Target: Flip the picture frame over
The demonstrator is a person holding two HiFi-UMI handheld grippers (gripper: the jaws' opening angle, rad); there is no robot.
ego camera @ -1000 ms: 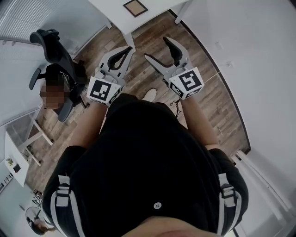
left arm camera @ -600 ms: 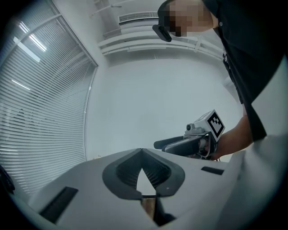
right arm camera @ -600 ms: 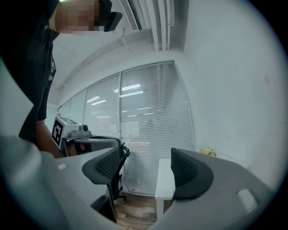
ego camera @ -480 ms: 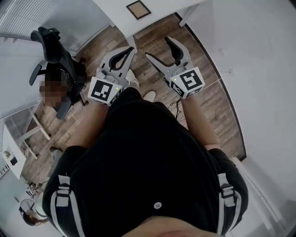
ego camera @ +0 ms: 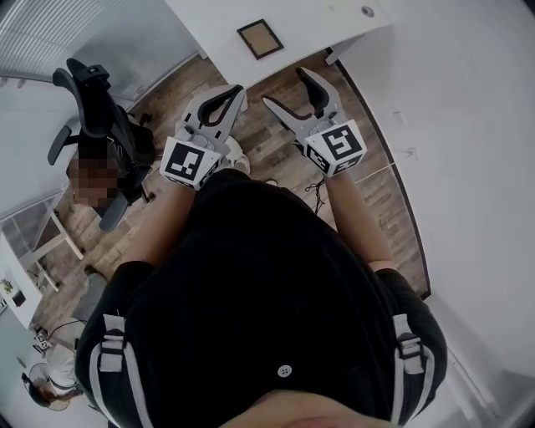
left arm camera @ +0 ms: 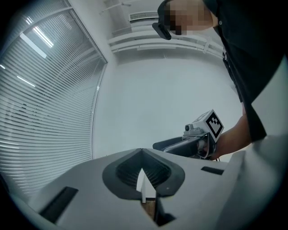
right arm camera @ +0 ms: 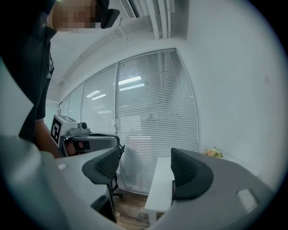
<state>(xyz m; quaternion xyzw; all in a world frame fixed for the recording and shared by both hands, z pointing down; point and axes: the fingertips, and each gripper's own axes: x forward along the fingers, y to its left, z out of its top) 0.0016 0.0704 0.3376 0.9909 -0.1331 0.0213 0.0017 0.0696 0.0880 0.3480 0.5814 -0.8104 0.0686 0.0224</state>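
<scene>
Picture frame (ego camera: 259, 38) lies flat on the white table (ego camera: 318, 25), close to the table's near edge and nearer its left corner than its right. It has a dark border around a brown panel, facing up; I cannot tell whether that face is the front or the back. The outline looks almost square from the head view, so I cannot call a long axis. Its sides run roughly parallel to the table's near edge, with a slight skew. A small round object (ego camera: 365, 11) sits toward the table's right corner, well apart from the frame. I hold both tongs over the wood floor (ego camera: 276, 142), short of the table's near edge, and neither touches the frame. Left gripper (ego camera: 236, 89): jaws together at the tips with nothing clamped; its own view (left arm camera: 142, 155) shows only a thin slit between the pads. Right gripper (ego camera: 285, 86): jaws apart and empty; in its own view (right arm camera: 146, 170) the table's end and the window blinds (right arm camera: 148, 126) show through the gap. A black office chair (ego camera: 92, 92) stands on the floor off the table's left end.
</scene>
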